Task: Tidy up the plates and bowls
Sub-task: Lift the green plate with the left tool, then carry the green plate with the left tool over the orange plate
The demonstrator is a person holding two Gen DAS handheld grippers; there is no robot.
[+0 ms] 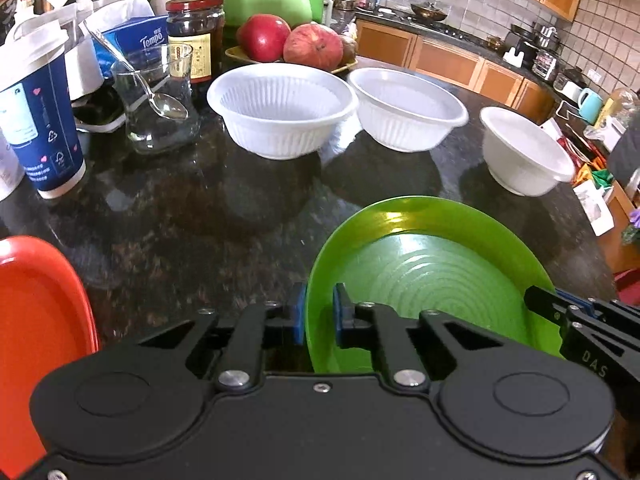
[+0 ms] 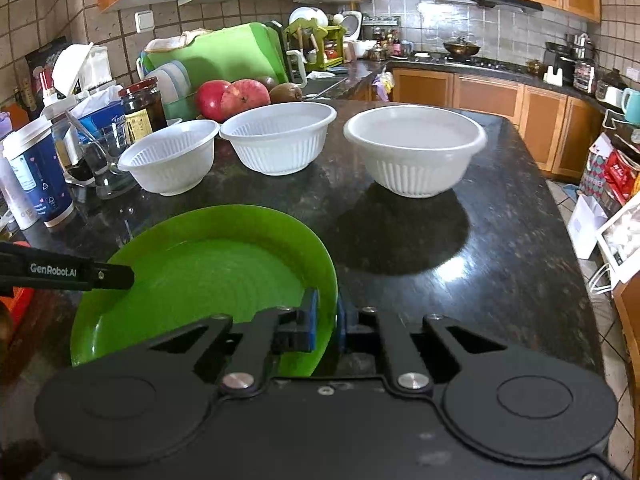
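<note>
While viewed from the left wrist, clamped at its left rim: the green plate [image 1: 432,276], taken by the left gripper [image 1: 319,314] with one blue-padded finger inside the rim and one outside, pressed together on the thin edge. Gripped also at the far right rim by the right gripper [image 1: 560,312], probably to share the load and keep such a wide, slippery disc from swinging. Tilted a little, low over the front part of the dark worktop [image 1: 200,216]; cannot tell whether lifted clear or resting on one side. Beyond it, a row of white bowls [image 1: 408,108], standing apart and not nested, so likely waiting for their turn. At the left edge, a red plate [image 1: 36,320], maybe the place for stacking. Seen from the right wrist, the same hold mirrored: right gripper [image 2: 325,320] pinched across the right rim of the green plate [image 2: 208,276], left gripper [image 2: 100,276] reaching over the opposite rim. White bowls [image 2: 280,140] well apart from the plate, leaving room for moving it sideways.
</note>
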